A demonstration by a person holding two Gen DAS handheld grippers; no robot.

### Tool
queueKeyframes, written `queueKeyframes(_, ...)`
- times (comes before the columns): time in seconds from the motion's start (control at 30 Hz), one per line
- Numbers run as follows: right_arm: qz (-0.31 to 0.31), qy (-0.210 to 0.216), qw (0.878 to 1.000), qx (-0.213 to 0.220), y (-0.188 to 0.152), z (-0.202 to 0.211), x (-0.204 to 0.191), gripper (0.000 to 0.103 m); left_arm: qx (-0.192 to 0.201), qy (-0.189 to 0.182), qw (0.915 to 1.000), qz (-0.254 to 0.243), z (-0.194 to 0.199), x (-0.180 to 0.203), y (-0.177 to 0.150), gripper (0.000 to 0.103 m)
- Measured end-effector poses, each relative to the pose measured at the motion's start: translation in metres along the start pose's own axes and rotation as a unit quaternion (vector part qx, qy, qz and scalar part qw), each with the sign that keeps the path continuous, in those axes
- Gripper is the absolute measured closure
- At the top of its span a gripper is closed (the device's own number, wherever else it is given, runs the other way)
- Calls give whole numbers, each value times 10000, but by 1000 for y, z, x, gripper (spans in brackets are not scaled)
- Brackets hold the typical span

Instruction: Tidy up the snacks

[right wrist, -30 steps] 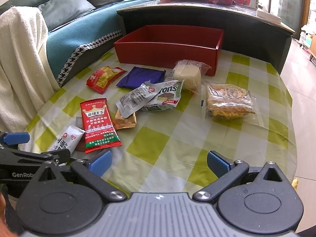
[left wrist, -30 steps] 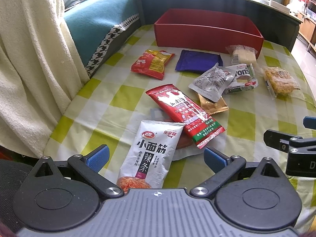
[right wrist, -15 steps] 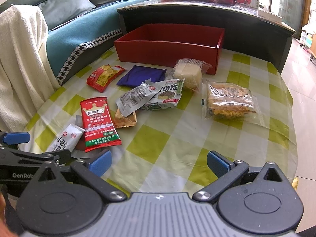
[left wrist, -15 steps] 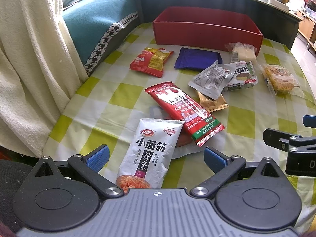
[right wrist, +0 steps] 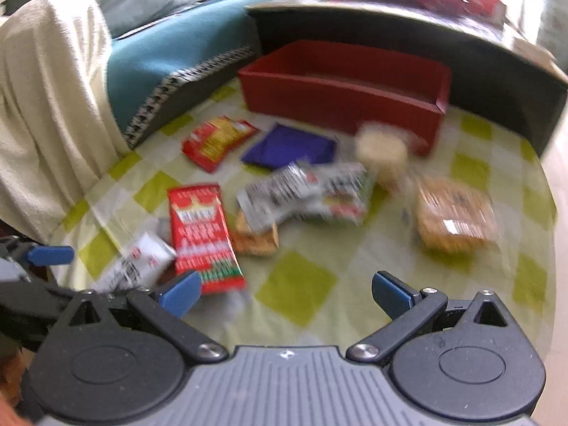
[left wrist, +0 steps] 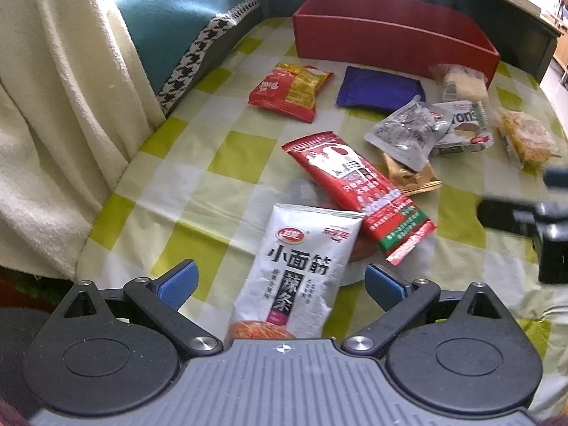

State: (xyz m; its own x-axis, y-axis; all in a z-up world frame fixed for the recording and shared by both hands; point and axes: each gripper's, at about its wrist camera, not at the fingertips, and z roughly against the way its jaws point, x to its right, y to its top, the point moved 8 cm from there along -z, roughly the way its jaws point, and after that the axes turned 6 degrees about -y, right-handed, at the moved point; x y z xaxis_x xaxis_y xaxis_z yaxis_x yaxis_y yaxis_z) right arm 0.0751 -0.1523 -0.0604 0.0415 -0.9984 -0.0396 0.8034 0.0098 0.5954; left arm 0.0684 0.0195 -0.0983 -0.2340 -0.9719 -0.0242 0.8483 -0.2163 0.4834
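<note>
Several snack packets lie on a green-checked tablecloth (left wrist: 227, 156) in front of an empty red box (left wrist: 390, 39). My left gripper (left wrist: 280, 285) is open, its blue fingers either side of a white noodle-snack packet (left wrist: 301, 273). A long red packet (left wrist: 358, 191) lies just beyond it, then a red-yellow packet (left wrist: 289, 90), a purple packet (left wrist: 380, 87) and a silver packet (left wrist: 404, 135). My right gripper (right wrist: 285, 293) is open over bare cloth, with the red packet (right wrist: 202, 234) by its left finger. The right wrist view is blurred.
A cream blanket (left wrist: 53, 106) and teal sofa cushion (left wrist: 184, 10) border the table on the left. A dark shelf (left wrist: 461, 7) rises behind the red box. A clear-wrapped crispy snack (right wrist: 454, 216) lies at the right, with bare cloth in front of it.
Both grippers have shifted forward and slightly left over the table; the packets look larger and closer. The right view has gone blurred from motion. Neither gripper's opening has changed.
</note>
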Motion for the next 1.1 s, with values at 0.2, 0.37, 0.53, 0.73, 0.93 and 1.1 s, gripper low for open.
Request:
queueKeyframes(0.2,558,354,9975,-256,26,-41,-32,3,-329,-204,9992,-61,-19,1,-3,3)
queueKeyframes(0.37,853,666,9926,-557,28,-77,-57,5,-453,-209,9987,-111,-34,0,1,3)
queueKeyframes(0.53,1089,824,9878,-755,24,-100,-69,2,-595,-265,9978,-73,-48,-1,4,4)
queueKeyframes(0.73,1031,923,9867,-850,26,-110,-66,1,-800,-411,9959,130,-56,-7,0,2)
queueKeyframes(0.93,972,722,9902,-698,33,-103,-55,50,-876,-419,9953,63,-53,-11,-5,5)
queueKeyframes(1.1,953,777,9901,-679,33,-100,-47,56,-828,-492,9950,273,-46,-19,4,30)
